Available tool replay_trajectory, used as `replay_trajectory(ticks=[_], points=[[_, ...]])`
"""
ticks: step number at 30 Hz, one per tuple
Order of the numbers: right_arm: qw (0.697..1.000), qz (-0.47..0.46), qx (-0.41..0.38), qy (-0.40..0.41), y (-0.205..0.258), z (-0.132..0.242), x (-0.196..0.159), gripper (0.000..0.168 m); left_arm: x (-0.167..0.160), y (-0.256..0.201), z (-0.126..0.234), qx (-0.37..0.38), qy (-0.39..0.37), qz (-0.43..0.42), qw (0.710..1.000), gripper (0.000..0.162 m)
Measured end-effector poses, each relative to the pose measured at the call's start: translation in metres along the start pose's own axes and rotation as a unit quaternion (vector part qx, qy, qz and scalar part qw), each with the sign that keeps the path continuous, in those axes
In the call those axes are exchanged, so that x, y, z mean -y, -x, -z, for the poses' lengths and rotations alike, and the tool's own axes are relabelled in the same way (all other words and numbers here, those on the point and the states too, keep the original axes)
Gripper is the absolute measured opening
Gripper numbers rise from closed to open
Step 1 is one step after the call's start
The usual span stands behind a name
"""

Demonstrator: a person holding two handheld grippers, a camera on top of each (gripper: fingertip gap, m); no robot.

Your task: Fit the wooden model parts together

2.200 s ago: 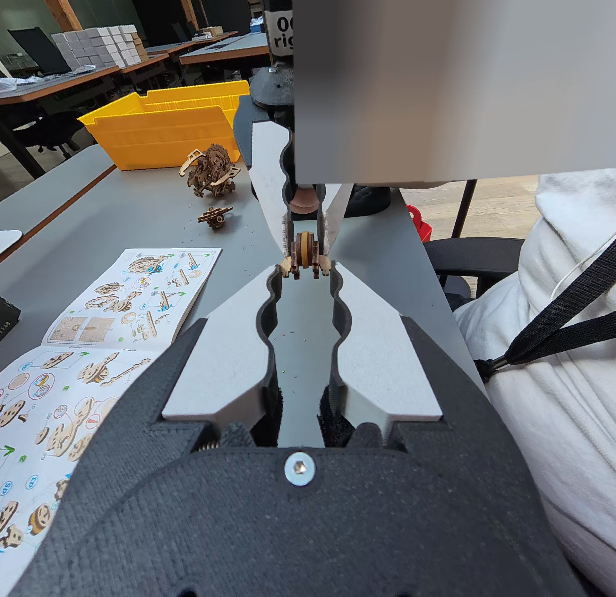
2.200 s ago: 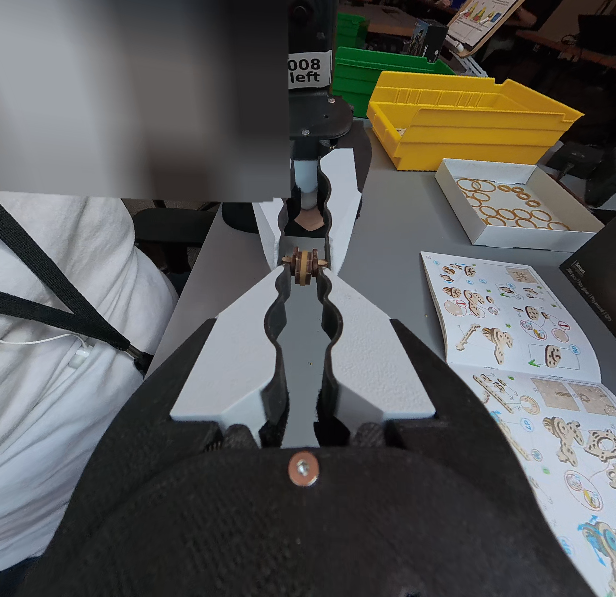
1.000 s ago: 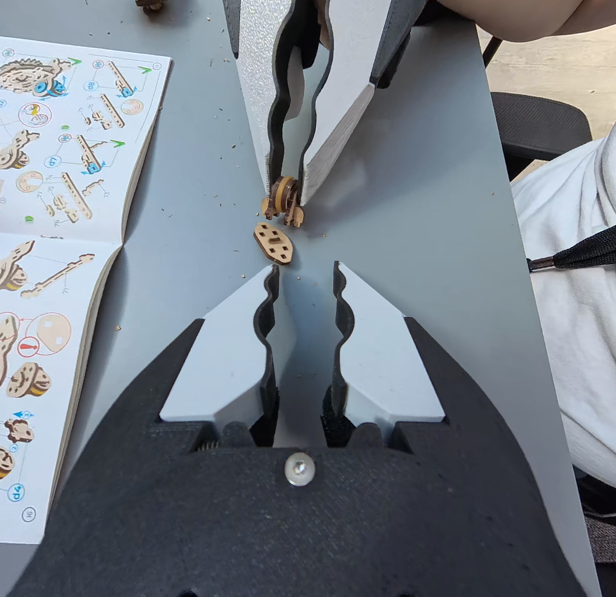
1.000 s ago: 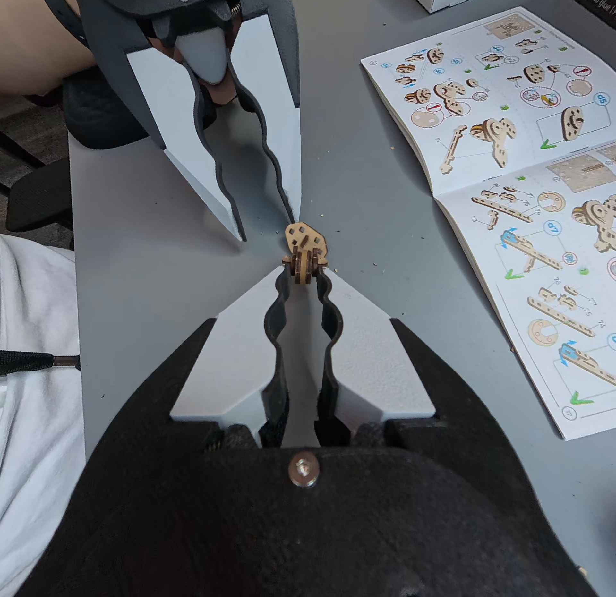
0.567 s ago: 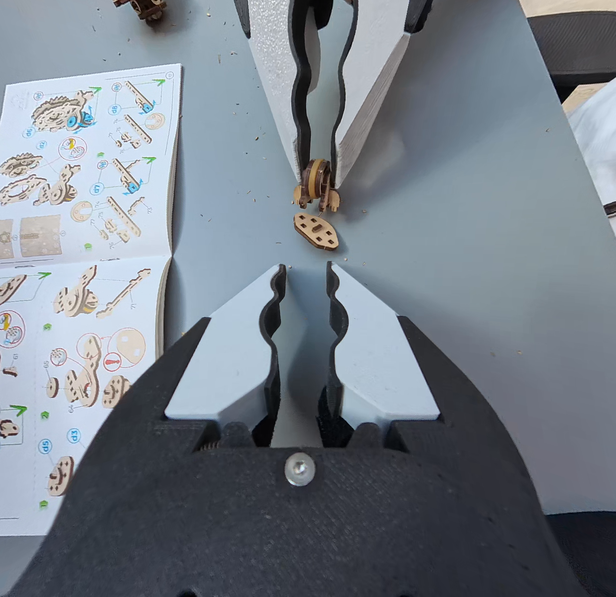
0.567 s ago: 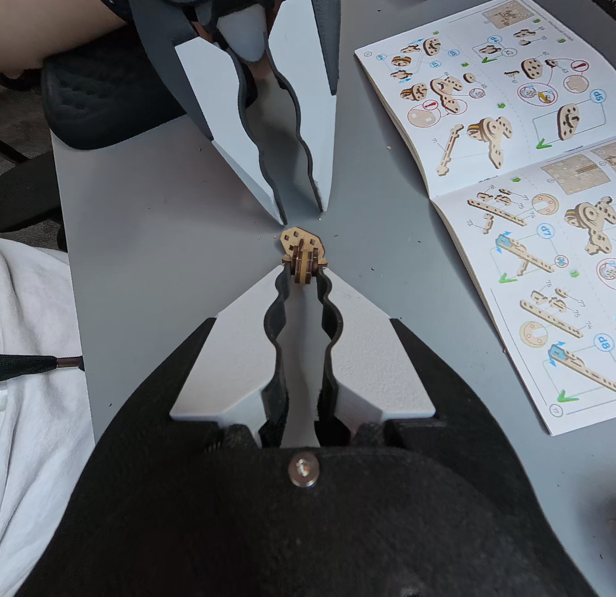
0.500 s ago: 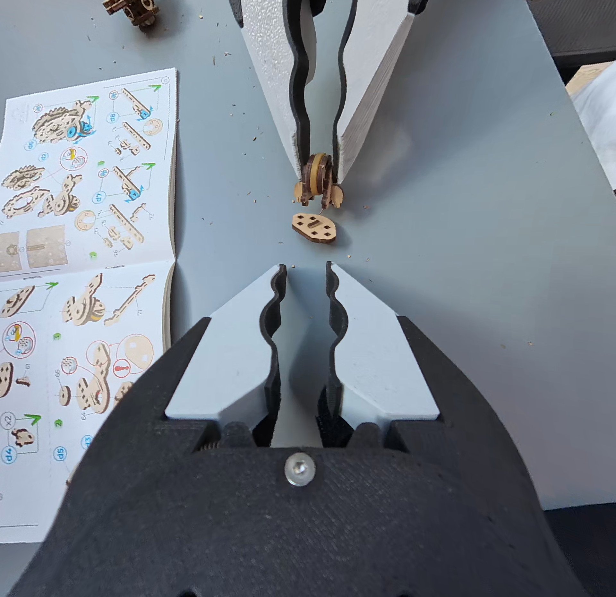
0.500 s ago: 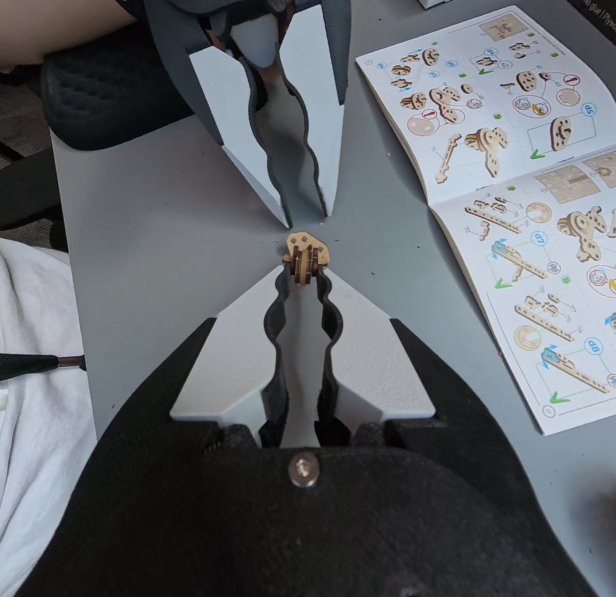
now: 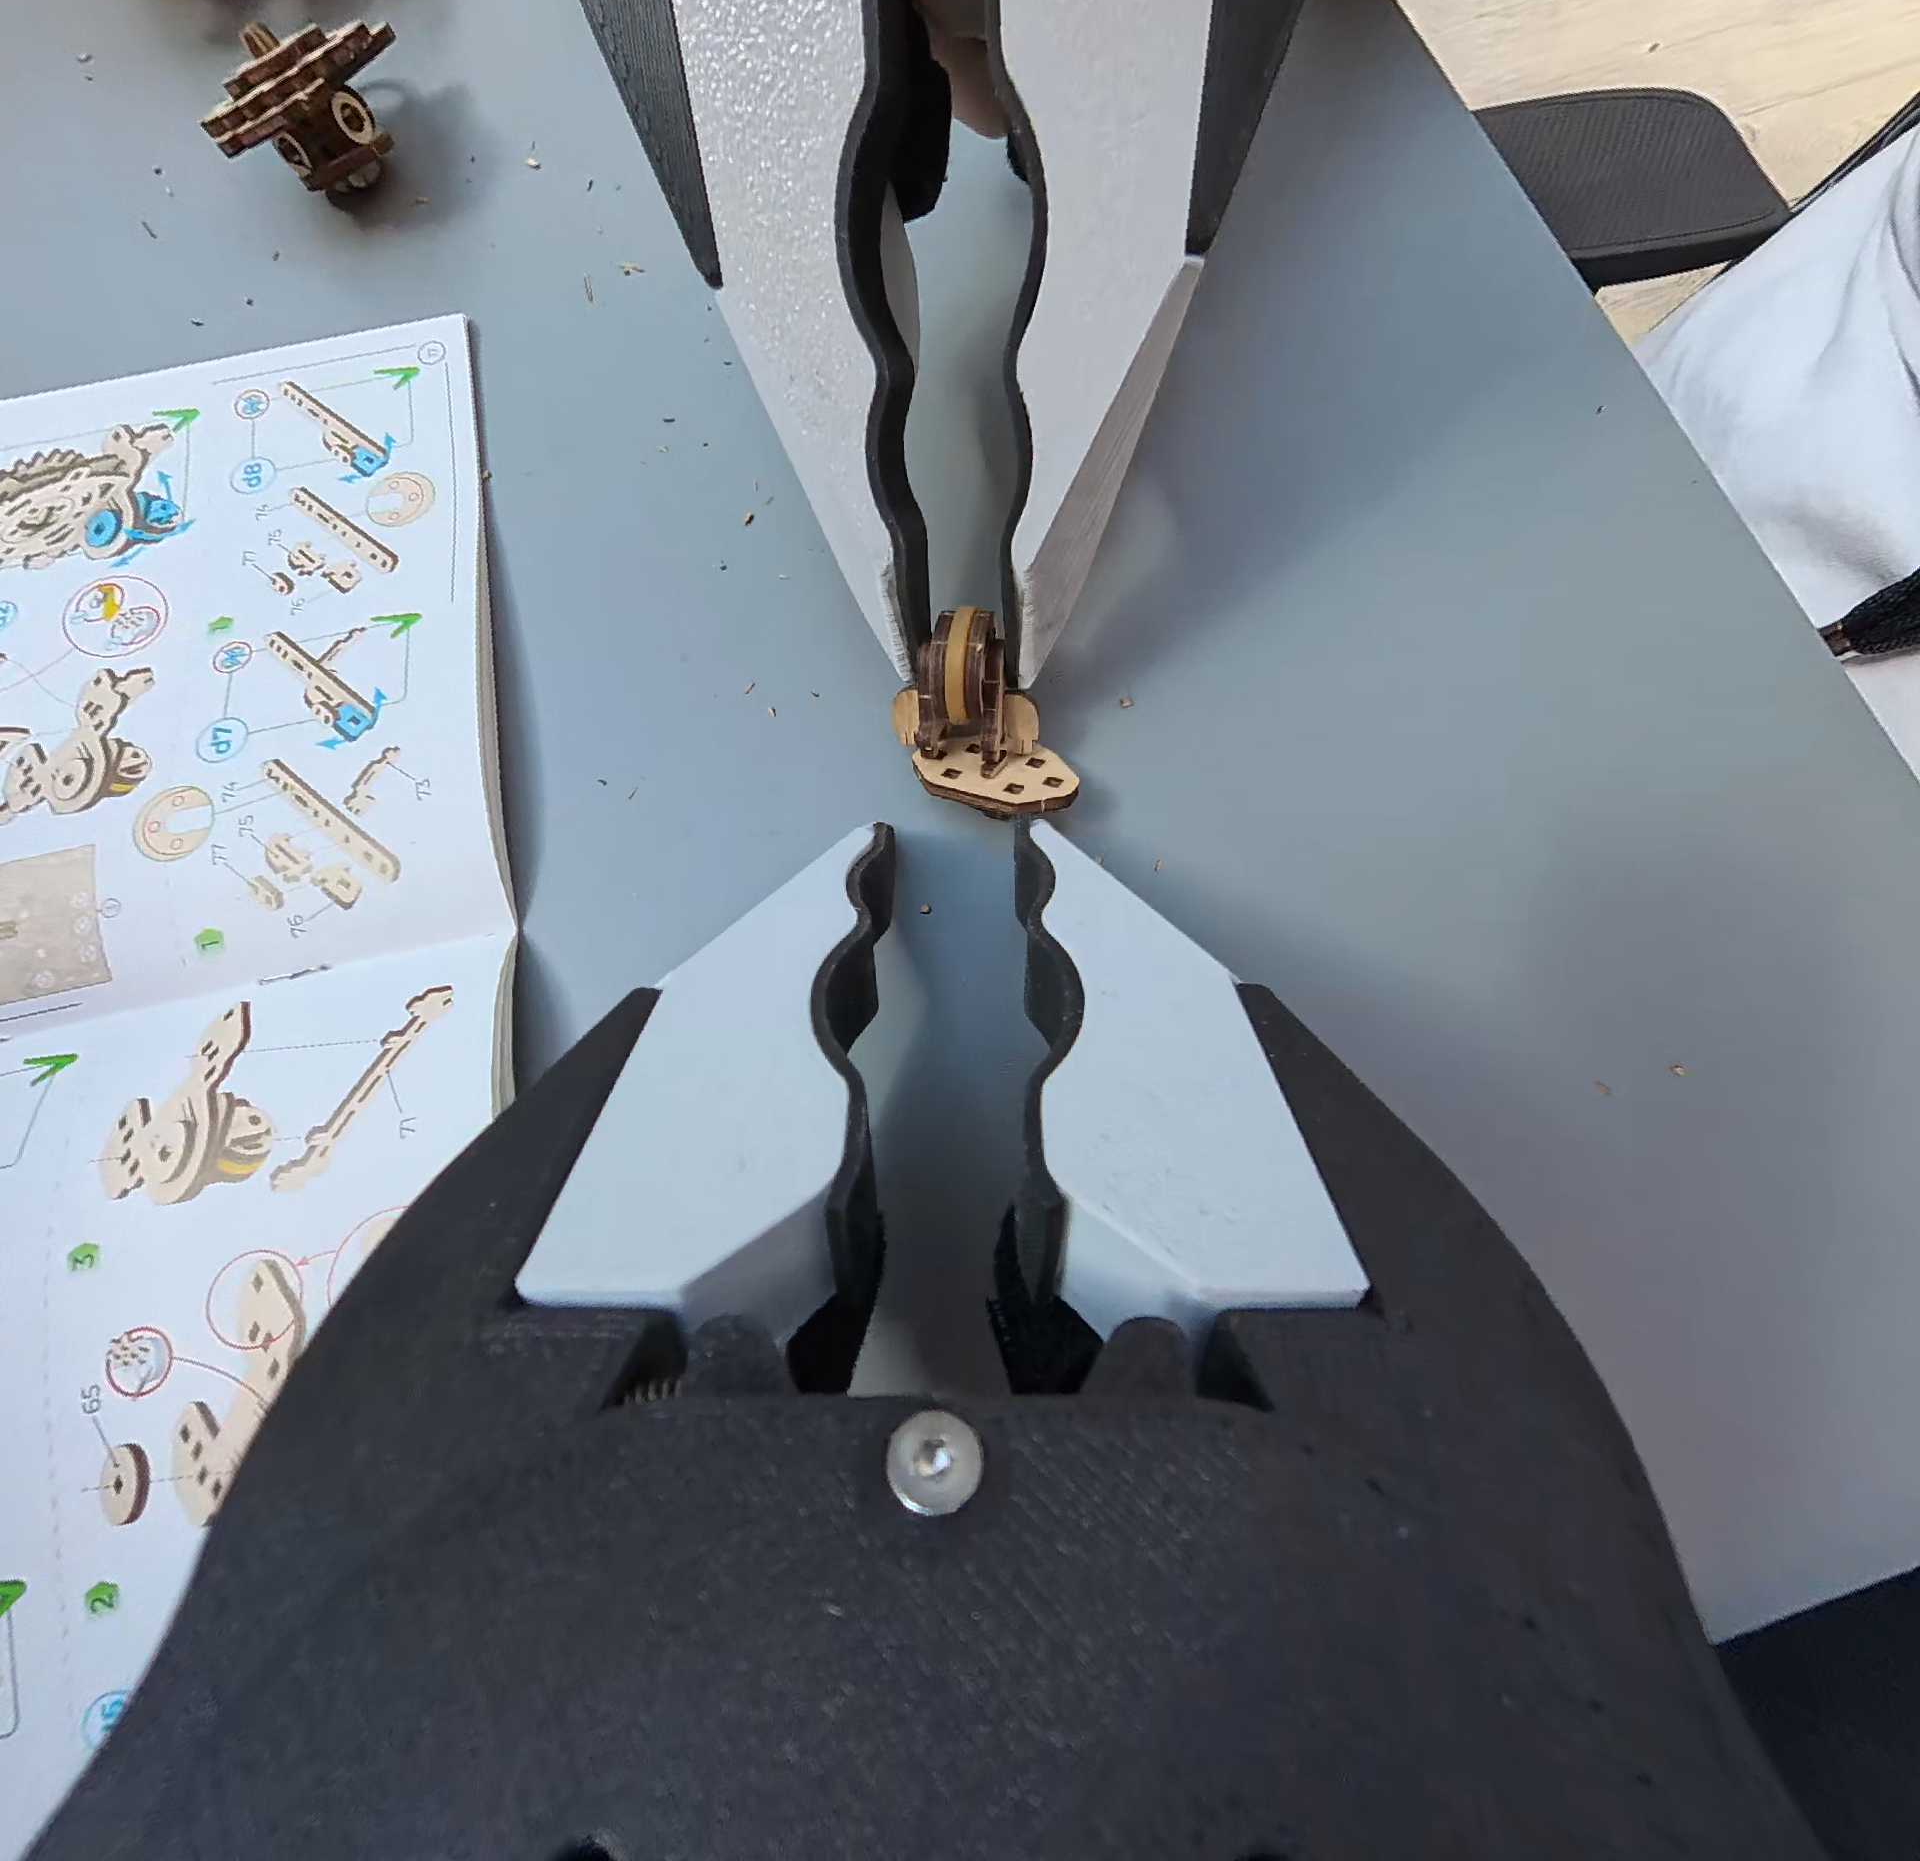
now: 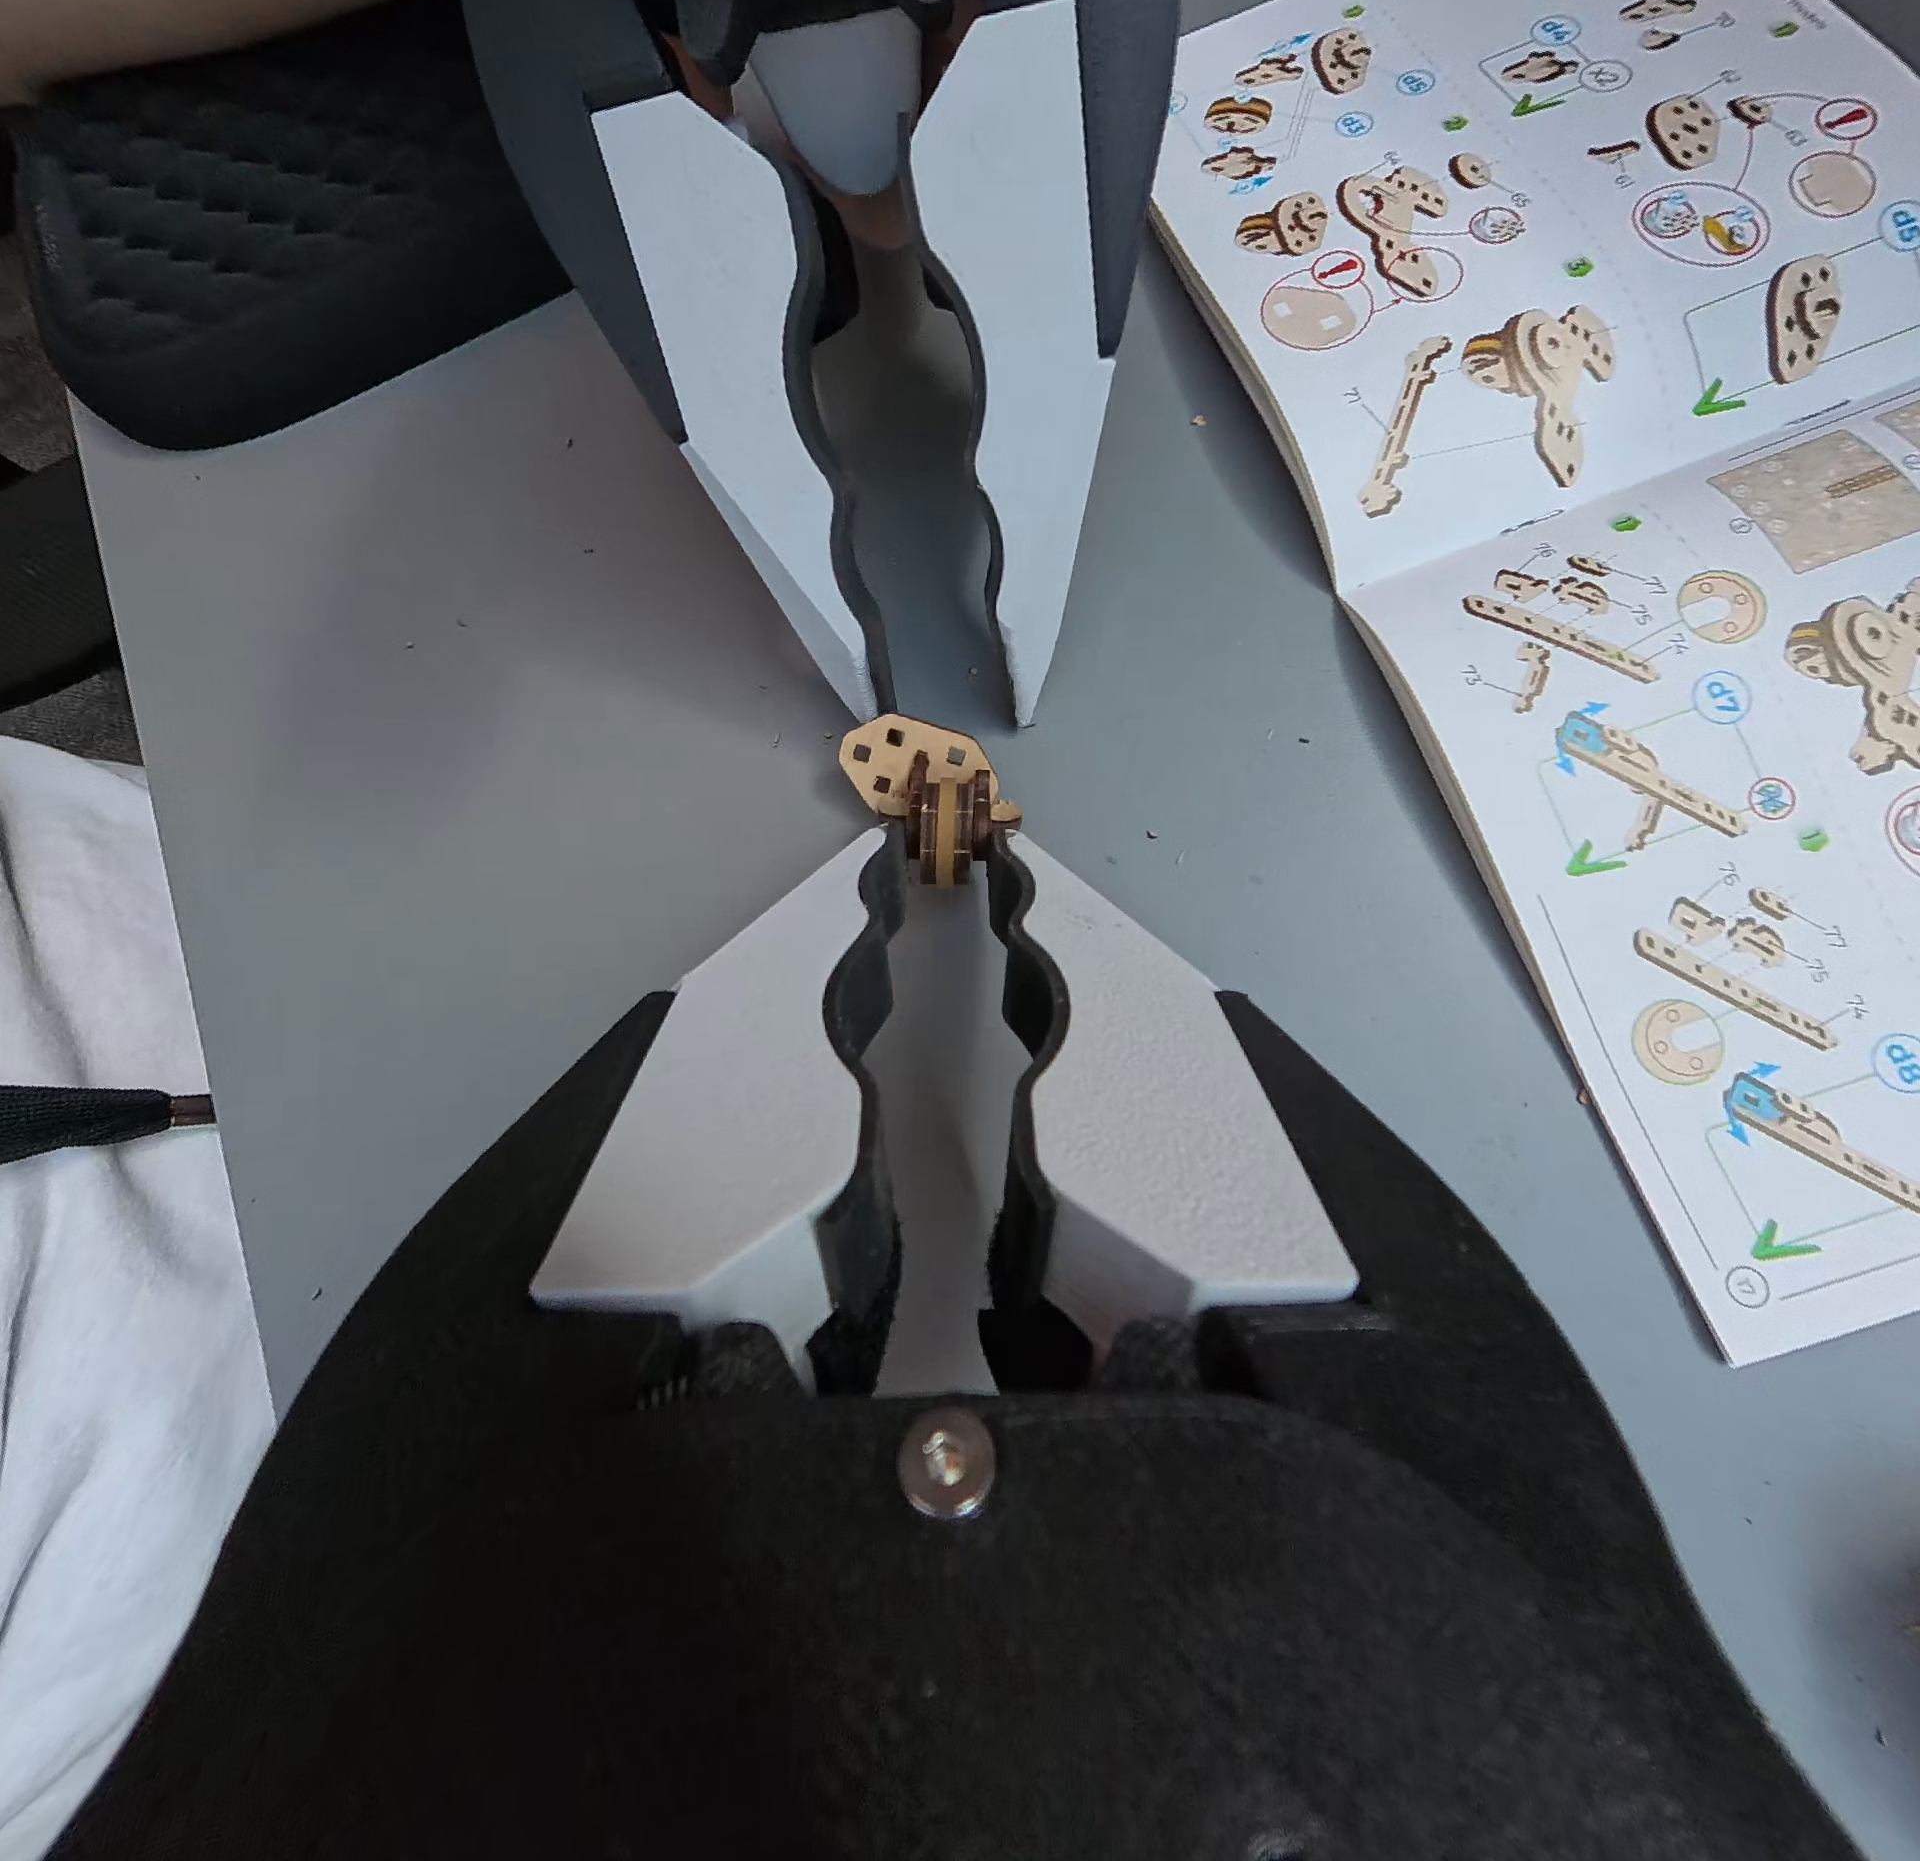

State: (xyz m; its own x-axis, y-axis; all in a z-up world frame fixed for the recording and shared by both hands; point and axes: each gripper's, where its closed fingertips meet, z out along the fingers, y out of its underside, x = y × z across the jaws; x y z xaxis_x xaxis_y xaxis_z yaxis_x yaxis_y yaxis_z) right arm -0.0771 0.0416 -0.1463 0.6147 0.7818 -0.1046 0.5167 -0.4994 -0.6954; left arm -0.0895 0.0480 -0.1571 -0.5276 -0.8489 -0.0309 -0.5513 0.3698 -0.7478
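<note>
Now: wheel piece held over slotted plate

At frame centre the wheel assembly (image 10: 945,824) is clamped upright by the right gripper (image 10: 940,845), its legs set directly above the flat slotted plate (image 9: 995,777) on the grey table (image 9: 1455,772). Just below the plate, the left gripper (image 9: 954,840) is parted and empty, its right fingertip (image 9: 1029,837) nearly touching the plate's edge.

The right hand-held gripper (image 10: 943,850) pinches a small layered wooden wheel assembly (image 10: 945,824) between its fingertips, its pegs meeting a flat, pale wooden plate (image 10: 888,767) with square holes that lies on the grey bench (image 10: 436,731). Opposite, the left hand-held gripper (image 10: 943,705) points down with its jaws parted, one fingertip (image 10: 871,694) just beside the plate's far edge. An open instruction booklet (image 10: 1621,585) lies to the right.
</note>
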Motion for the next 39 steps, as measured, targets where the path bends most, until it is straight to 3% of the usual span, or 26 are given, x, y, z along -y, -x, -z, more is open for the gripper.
replay_trajectory(ticks=[4,6,10,16,19,39], points=[[0.999,0.045,-0.012,-0.008,0.001,0.003,-0.002,0.015,0.004,-0.002,-0.003,-0.008,-0.012,0.013,1.0,0.018],[0.998,0.055,-0.018,-0.013,0.001,0.005,-0.004,0.015,0.006,-0.006,-0.005,-0.027,-0.013,0.029,0.999,0.0],[0.997,0.069,-0.003,-0.024,0.007,0.007,-0.006,0.015,0.009,-0.011,-0.009,-0.032,-0.013,0.021,0.999,0.001],[0.998,0.049,0.019,-0.021,0.01,0.008,-0.012,0.015,0.014,-0.017,-0.014,-0.037,-0.016,0.026,0.999,0.016],[0.997,0.025,0.057,-0.04,0.014,0.012,-0.007,0.015,0.014,-0.015,-0.014,-0.026,-0.015,0.027,0.999,0.012],[0.993,0.09,0.067,0.019,0.01,0.009,-0.005,0.015,0.014,-0.013,-0.015,0.001,-0.012,0.005,1.0,0.009]])
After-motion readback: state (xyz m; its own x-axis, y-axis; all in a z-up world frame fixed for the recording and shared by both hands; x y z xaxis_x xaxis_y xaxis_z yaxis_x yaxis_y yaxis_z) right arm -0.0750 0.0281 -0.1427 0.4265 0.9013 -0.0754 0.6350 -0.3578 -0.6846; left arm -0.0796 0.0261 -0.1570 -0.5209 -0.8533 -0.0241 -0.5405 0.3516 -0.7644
